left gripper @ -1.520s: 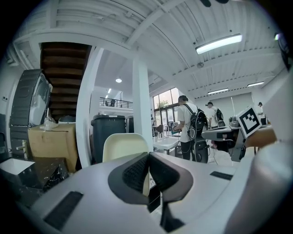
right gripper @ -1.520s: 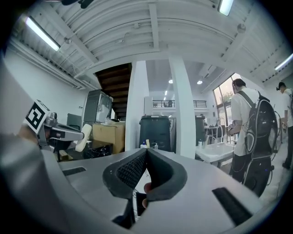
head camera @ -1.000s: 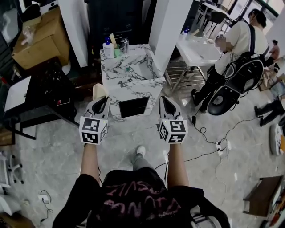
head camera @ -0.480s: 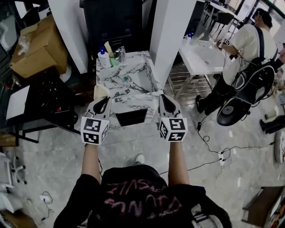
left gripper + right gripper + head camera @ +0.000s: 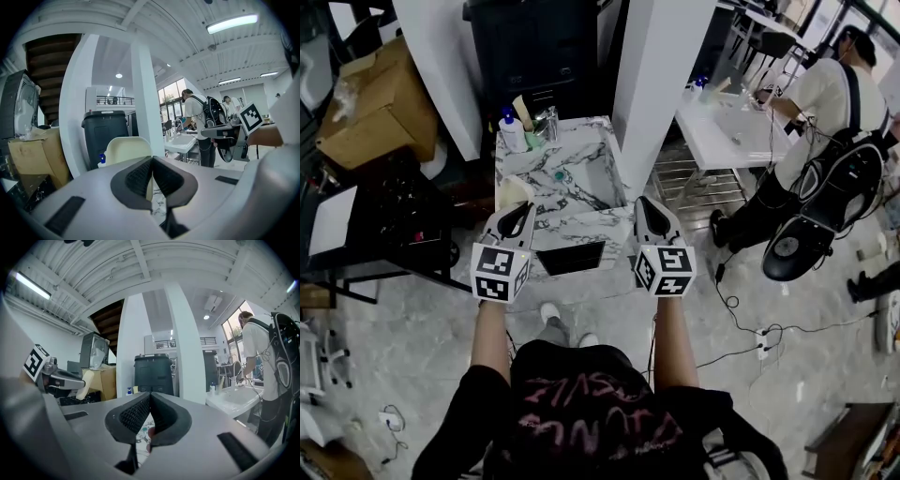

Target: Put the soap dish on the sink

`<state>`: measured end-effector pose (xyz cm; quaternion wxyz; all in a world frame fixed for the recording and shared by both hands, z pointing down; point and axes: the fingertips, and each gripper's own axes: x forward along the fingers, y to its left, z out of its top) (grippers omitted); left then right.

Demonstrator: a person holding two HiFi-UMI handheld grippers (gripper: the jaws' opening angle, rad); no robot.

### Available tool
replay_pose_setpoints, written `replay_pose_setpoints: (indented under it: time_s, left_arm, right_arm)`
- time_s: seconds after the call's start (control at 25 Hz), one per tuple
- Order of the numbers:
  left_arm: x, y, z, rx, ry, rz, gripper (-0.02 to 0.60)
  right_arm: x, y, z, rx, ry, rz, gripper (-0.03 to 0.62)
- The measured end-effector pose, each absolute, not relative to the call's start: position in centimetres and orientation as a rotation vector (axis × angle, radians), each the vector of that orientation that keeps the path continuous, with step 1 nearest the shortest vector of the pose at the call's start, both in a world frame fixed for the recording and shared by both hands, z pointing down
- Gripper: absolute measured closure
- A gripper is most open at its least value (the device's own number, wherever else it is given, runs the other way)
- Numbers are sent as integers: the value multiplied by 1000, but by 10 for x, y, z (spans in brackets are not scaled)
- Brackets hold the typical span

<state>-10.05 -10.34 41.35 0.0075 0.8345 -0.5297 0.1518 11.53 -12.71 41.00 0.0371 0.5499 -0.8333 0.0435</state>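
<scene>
So, the left gripper [image 5: 523,211] has its jaws clenched on the edge of the cream soap dish [image 5: 514,191]; the dish pokes out at 11 o'clock from the tips, by the marble sink's [image 5: 567,202] 8 o'clock corner; right gripper [image 5: 643,206] hangs at the sink's 4 o'clock, jaws pressed together on nothing; bottle [image 5: 510,131] at the sink's 11 o'clock.

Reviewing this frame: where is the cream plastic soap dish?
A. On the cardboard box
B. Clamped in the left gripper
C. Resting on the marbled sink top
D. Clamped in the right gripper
B: the cream plastic soap dish stands between the closed jaws of the left gripper in the left gripper view; the right gripper is shut on nothing.
</scene>
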Motion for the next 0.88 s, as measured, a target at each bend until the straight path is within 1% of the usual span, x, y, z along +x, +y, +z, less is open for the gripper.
replay_pose_setpoints:
  time_s: [0.52, 0.88]
  left_arm:
    - [-88, -170, 432, 2635, -1577, 500, 561]
    - [-81, -246, 447, 2665, -1493, 520, 561]
  right_arm:
    - [116, -189, 421, 1689, -2520, 119, 579]
    - [119, -255, 433, 1724, -2454, 120, 579]
